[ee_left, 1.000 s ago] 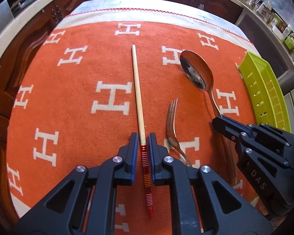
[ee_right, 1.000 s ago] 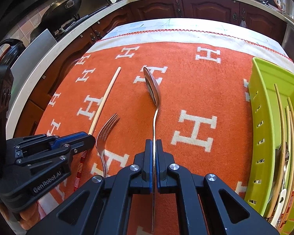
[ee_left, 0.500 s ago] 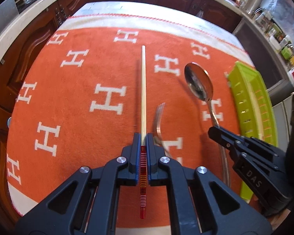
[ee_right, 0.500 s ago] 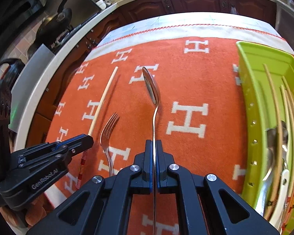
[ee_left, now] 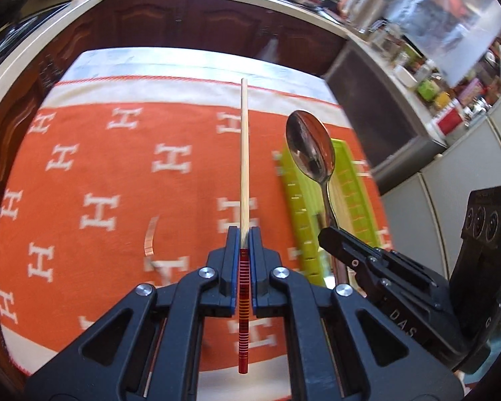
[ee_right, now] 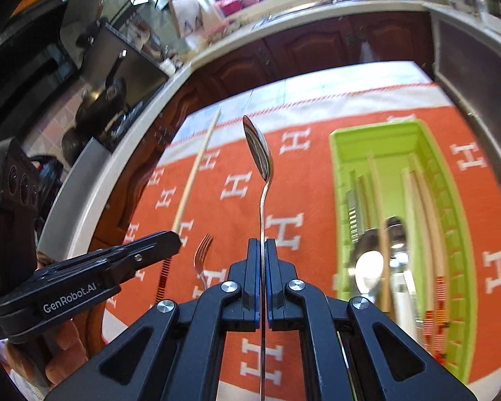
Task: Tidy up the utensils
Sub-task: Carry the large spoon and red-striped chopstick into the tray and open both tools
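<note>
My left gripper [ee_left: 244, 234] is shut on a wooden chopstick [ee_left: 243, 153] with a red striped handle and holds it above the orange cloth. My right gripper [ee_right: 261, 245] is shut on the handle of a metal spoon [ee_right: 259, 150], lifted and pointing forward. The spoon [ee_left: 310, 148] and right gripper [ee_left: 330, 237] also show in the left wrist view, over the green tray [ee_left: 299, 207]. The left gripper [ee_right: 170, 242] and chopstick [ee_right: 197, 170] show in the right wrist view. A fork [ee_right: 202, 257] lies on the cloth between the grippers.
The green tray [ee_right: 339, 173] on the right holds several chopsticks and spoons. The orange cloth with white H marks [ee_right: 300, 200] covers the table. Dark cabinets and a cluttered counter [ee_left: 217, 26] stand behind; a stove with pans [ee_right: 110, 100] is at the left.
Both grippers have lifted their utensils off the cloth and moved right toward the green tray. The fork stays on the cloth.
</note>
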The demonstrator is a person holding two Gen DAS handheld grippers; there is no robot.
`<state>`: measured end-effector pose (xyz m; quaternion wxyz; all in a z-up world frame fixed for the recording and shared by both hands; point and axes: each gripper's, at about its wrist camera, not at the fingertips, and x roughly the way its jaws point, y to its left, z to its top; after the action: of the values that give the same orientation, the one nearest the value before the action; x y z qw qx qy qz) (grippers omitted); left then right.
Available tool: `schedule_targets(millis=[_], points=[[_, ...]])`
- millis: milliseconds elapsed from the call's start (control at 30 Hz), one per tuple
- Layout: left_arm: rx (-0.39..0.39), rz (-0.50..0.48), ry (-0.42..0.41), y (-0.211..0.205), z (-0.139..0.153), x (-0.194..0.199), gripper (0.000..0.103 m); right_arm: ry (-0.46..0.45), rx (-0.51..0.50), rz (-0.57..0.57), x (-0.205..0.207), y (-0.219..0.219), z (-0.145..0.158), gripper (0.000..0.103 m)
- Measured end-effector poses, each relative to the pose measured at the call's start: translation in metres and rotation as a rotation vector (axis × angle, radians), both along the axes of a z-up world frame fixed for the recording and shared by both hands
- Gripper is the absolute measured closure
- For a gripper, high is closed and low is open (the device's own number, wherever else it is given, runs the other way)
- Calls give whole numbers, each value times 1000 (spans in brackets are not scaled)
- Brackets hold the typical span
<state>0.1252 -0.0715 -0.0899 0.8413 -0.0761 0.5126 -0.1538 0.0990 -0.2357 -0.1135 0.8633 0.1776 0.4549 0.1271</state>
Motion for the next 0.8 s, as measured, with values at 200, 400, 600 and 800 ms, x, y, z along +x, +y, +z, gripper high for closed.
schedule_targets(millis=[200,400,600,800], points=[[-14,-79,27,-57,-4,4,100,-24,-26,-109,-15,-50,18,101],[-28,-150,100,-100,-35,2,100,35,-60,-210,-28,-95,-3,101],[-56,-176,184,-119,-68,2,100,94,-82,-254,-34,-130,-32,101],[-76,-146,234,-121,-86,13,100,123,-94,-255,-39,-144,-53,101]])
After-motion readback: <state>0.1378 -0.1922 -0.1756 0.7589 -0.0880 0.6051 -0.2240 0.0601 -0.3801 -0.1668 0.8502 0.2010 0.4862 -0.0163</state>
